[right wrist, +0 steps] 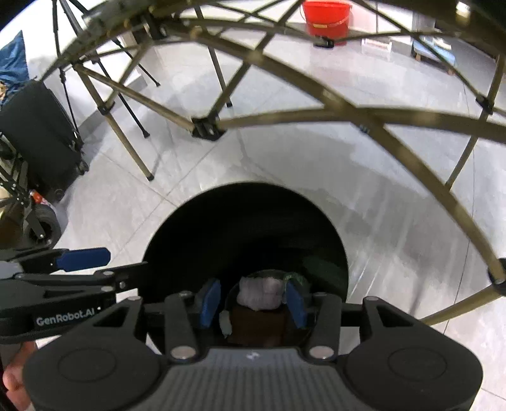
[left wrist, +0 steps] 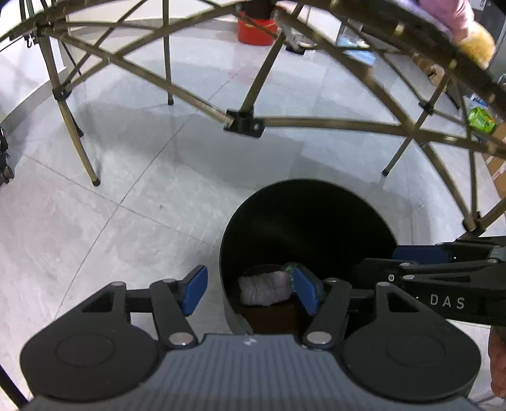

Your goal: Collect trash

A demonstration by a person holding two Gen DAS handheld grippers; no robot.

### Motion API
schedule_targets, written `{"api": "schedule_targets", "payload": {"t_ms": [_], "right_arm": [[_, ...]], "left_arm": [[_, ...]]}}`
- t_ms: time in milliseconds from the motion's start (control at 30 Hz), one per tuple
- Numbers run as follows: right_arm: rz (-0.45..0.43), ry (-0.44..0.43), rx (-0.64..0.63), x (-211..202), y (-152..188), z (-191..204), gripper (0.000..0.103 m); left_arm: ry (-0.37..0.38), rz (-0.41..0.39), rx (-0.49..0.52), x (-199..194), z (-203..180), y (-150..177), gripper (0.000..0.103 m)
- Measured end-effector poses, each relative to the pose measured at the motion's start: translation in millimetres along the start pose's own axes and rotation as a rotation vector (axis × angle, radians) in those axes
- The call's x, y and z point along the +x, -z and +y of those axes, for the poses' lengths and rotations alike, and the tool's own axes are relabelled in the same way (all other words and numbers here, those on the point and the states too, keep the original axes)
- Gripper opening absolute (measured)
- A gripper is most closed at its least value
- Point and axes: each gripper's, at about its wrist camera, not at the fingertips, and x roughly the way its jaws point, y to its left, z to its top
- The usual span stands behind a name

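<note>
Left wrist view: left gripper (left wrist: 249, 289) jaws apart, nothing clamped, over near rim of black bin (left wrist: 303, 221) on grey tile floor (left wrist: 126, 189). Crumpled pale wad (left wrist: 264, 287) lies inside bin with green wrapper (left wrist: 289, 268) at its 2 o'clock. Right gripper (right wrist: 253, 302) jaws apart, empty, above bin mouth, wad beneath. Red bucket (right wrist: 325, 17) at 12 o'clock, far.

Black bin (right wrist: 246, 221) depths too dark, crumpled wad (right wrist: 260, 292) partly hidden
</note>
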Motion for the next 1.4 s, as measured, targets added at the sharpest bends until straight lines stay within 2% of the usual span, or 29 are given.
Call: {"api": "schedule_targets", "payload": {"t_ms": [100, 200, 267, 367, 433, 500, 533, 633, 767, 867, 967, 1000, 1033, 1067, 1133, 1200, 1267, 1300, 1400], "right_arm": [[-0.073, -0.012, -0.027, -30, 3, 8, 0.045], [-0.181, -0.071, -0.041, -76, 7, 17, 0.045], [-0.273, -0.106, -0.055, -111, 10, 23, 0.045], [-0.493, -0.137, -0.113, -166, 13, 28, 0.048], [-0.656, -0.085, -0.142, -193, 12, 26, 0.057], [-0.762, 0.037, -0.152, -206, 1, 19, 0.060], [-0.773, 0.084, -0.139, -207, -9, 13, 0.060], [-0.743, 0.146, -0.091, -194, -50, -6, 0.060], [-0.671, 0.252, -0.109, -153, -94, -11, 0.057], [-0.639, 0.204, -0.058, -139, -108, -16, 0.052], [-0.630, 0.229, -0.059, -117, -119, -13, 0.050], [-0.615, 0.216, -0.040, -112, -123, -15, 0.039], [-0.616, 0.194, -0.017, -108, -123, -17, 0.031], [-0.626, 0.183, -0.004, -106, -121, -17, 0.029], [-0.642, 0.200, -0.042, -113, -118, -12, 0.023], [-0.679, 0.241, -0.160, -136, -101, 2, 0.022], [-0.690, 0.198, -0.306, -165, -80, 12, 0.022], [-0.672, 0.133, -0.349, -178, -68, 9, 0.022], [-0.577, -0.046, -0.346, -192, -48, -12, 0.022]], "left_arm": [[0.049, -0.064, 0.068, -32, -5, -8, 0.068], [0.128, -0.204, 0.164, -84, -8, -18, 0.076], [0.173, -0.336, 0.201, -124, -9, -20, 0.082], [0.185, -0.548, 0.183, -166, -14, -21, 0.091], [0.177, -0.630, 0.147, -175, -20, -30, 0.091], [0.161, -0.669, 0.104, -174, -30, -44, 0.092], [0.129, -0.678, 0.064, -169, -37, -55, 0.092], [0.069, -0.672, -0.062, -153, -52, -83, 0.092], [0.057, -0.661, -0.163, -133, -62, -102, 0.092], [0.082, -0.642, -0.160, -129, -57, -100, 0.091], [0.072, -0.630, -0.136, -126, -53, -93, 0.091], [0.074, -0.623, -0.132, -124, -51, -91, 0.091], [0.076, -0.617, -0.133, -124, -49, -88, 0.091], [0.079, -0.614, -0.134, -124, -47, -86, 0.091], [0.079, -0.619, -0.122, -125, -42, -83, 0.091], [0.076, -0.638, -0.108, -131, -37, -78, 0.091], [0.077, -0.661, -0.103, -135, -33, -75, 0.092], [0.084, -0.667, -0.102, -136, -32, -74, 0.092], [0.152, -0.640, -0.097, -133, -33, -74, 0.091]]}}
